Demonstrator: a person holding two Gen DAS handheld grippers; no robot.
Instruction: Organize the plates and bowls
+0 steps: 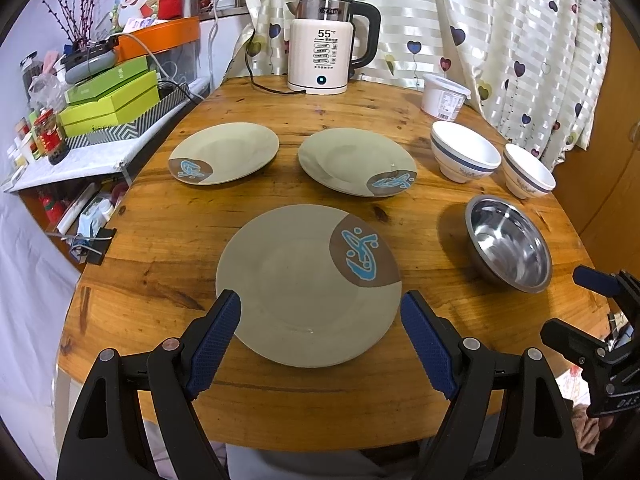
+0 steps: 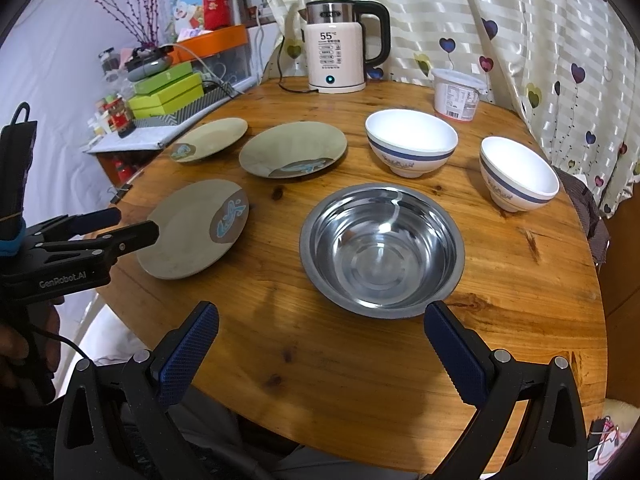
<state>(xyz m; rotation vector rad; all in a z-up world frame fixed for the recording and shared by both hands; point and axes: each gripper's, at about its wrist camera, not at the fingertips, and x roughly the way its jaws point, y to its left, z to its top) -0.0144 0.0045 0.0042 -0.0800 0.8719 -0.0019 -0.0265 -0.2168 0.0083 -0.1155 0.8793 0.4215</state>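
Note:
Three beige plates with a brown and blue corner motif lie on the round wooden table [image 1: 280, 108]: a near plate [image 1: 308, 284], a far left plate [image 1: 224, 152] and a far middle plate [image 1: 356, 160]. My left gripper [image 1: 320, 312] is open, its blue fingers straddling the near plate's front part just above it. A steel bowl [image 2: 382, 250] sits right ahead of my open right gripper [image 2: 320, 318], which holds nothing. Two white bowls with blue bands stand behind it, one [image 2: 412, 142] in the middle and one [image 2: 518, 174] to the right.
An electric kettle [image 1: 328, 44] with its cord stands at the table's far edge. A white plastic tub [image 2: 458, 94] sits beside it. A cluttered shelf with green boxes [image 1: 112, 100] borders the table's left side. A heart-patterned curtain [image 1: 500, 20] hangs behind.

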